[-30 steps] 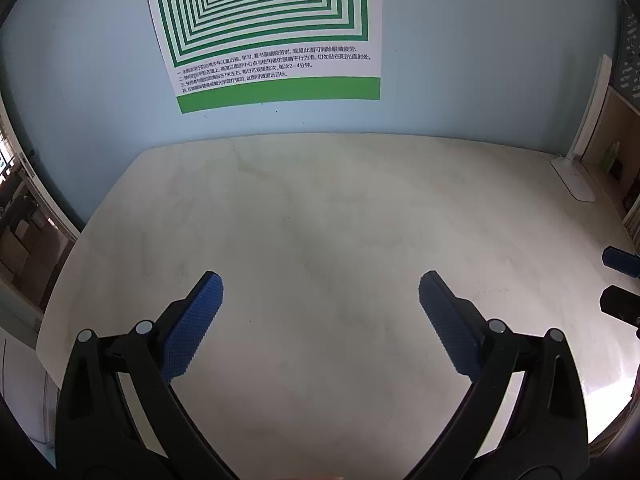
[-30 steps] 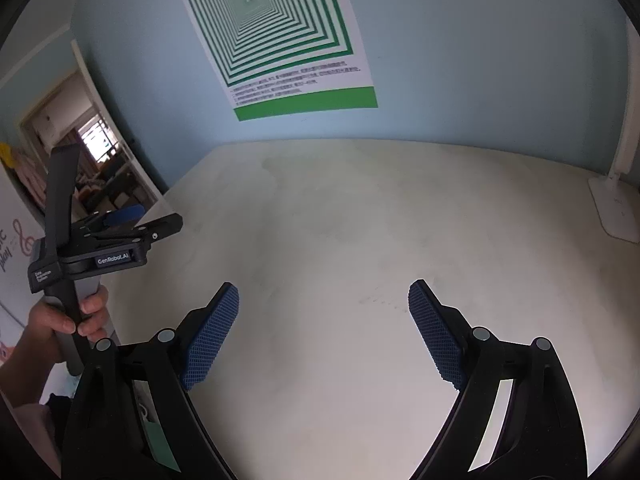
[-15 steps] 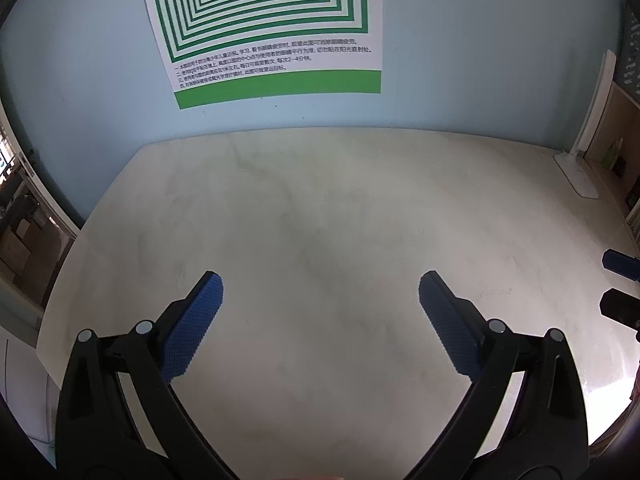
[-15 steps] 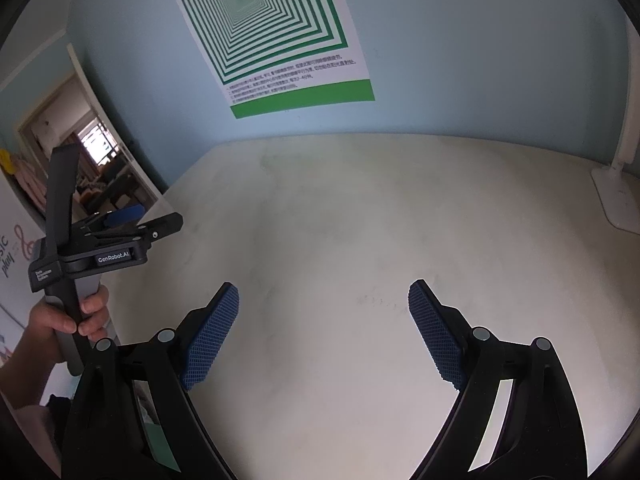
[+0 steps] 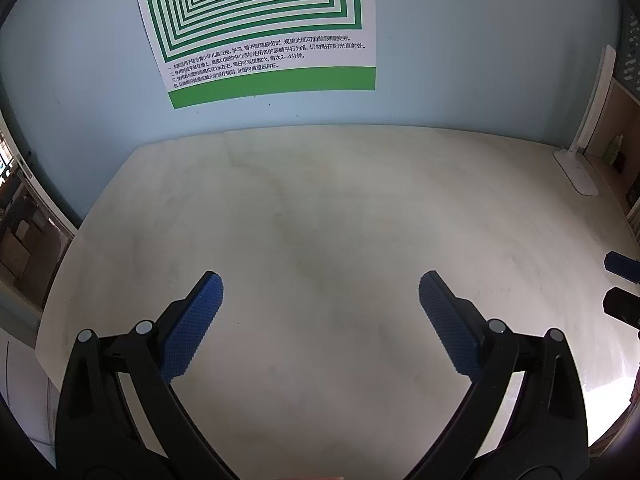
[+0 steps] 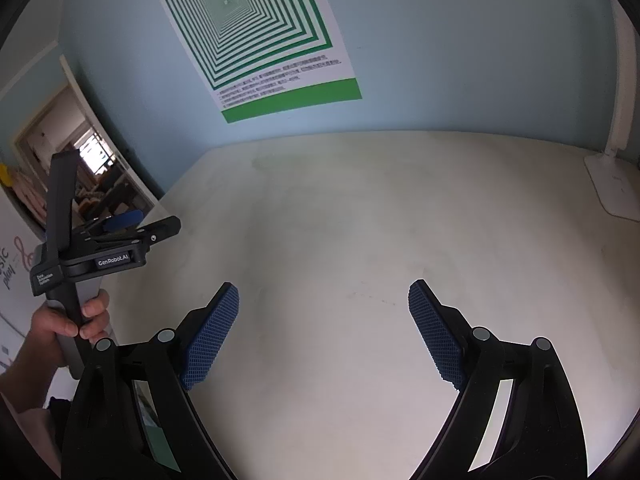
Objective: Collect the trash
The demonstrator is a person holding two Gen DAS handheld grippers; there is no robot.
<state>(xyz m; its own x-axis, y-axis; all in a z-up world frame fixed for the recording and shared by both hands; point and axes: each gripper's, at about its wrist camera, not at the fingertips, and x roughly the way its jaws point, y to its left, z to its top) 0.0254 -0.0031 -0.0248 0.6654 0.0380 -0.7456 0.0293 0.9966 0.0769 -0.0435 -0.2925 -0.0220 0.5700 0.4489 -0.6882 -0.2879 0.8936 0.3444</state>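
No trash shows in either view. My left gripper (image 5: 320,284) is open and empty, held above a pale cream table (image 5: 340,208). My right gripper (image 6: 324,292) is also open and empty above the same table (image 6: 360,220). In the right wrist view the left gripper's black body (image 6: 100,252) shows at the left, gripped by a hand. In the left wrist view the blue fingertips (image 5: 622,266) of the right gripper show at the right edge.
A white desk lamp (image 5: 580,160) stands at the table's far right corner, also in the right wrist view (image 6: 616,188). A green-striped poster (image 5: 260,28) hangs on the blue wall behind. A doorway (image 6: 68,160) opens at the left. Shelves (image 5: 624,152) stand at the right.
Both views have tilted slightly, so the wall poster sits a little higher and the table looks a little nearer. Both grippers stay open and empty.
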